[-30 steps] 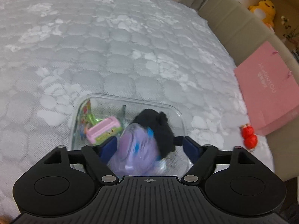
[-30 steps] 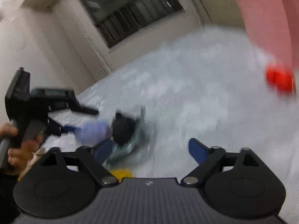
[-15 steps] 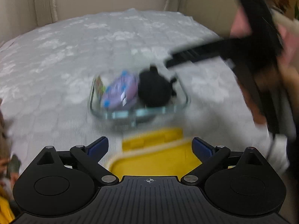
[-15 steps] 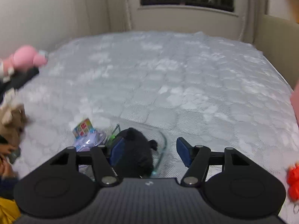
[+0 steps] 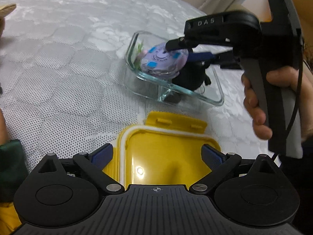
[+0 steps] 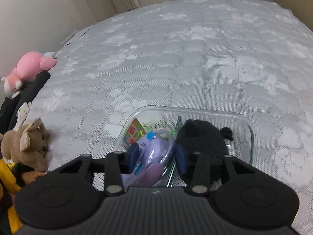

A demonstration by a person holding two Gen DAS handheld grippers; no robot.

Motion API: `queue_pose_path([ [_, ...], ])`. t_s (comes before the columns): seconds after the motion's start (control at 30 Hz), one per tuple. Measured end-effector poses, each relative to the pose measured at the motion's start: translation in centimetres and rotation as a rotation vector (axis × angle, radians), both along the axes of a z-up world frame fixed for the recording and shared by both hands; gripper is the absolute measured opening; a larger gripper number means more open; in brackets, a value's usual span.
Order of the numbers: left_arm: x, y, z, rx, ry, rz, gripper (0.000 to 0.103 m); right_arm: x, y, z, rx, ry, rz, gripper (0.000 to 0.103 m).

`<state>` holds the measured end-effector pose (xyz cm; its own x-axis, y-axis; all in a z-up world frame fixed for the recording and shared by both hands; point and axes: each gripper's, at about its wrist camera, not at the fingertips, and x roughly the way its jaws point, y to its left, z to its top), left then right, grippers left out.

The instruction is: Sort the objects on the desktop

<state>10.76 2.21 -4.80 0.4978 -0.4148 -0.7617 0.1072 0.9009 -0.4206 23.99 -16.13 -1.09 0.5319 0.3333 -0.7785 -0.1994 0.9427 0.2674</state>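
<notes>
Since a second ago, both my tongs swung off the glass dish. Left view: my left gripper [image 5: 156,152] gapes wide over the yellow lid [image 5: 166,152], lower centre; glass dish [image 5: 195,96] sits mid-frame. Right view: my right gripper [image 6: 156,154], jaws just closing, pinches the purple toy [image 6: 154,150] inside the dish, bottom centre.

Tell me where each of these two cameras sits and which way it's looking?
Left wrist: on the left gripper, looking down over its open fingers at a yellow lid; the right hand shows.
Right wrist: on the right gripper, looking down; its fingers flank a purple toy.
Shared: glass container, purple toy, black plush.
</notes>
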Motion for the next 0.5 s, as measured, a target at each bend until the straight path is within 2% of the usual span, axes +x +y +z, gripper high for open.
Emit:
queue_pose_path([
  [0.17,0.1,-0.7,-0.3,0.01,-0.005,-0.037,0.099,-1.5,-2.7,2.1,0.023,-0.043,0.009,0.034],
  [0.27,0.3,-1.2,-0.7,0.007,0.006,-0.053,0.1,-2.4,-4.3,3.8,-0.063,-0.097,-0.01,0.033],
  [0.37,0.4,-1.7,-1.0,0.009,0.014,-0.061,0.1,-3.0,-4.5,4.8,-0.145,-0.124,0.019,0.033],
  [0.5,0.4,-2.6,-0.6,0.02,0.008,-0.082,0.1,-2.7,-2.5,3.2,-0.177,-0.088,0.097,0.034],
])
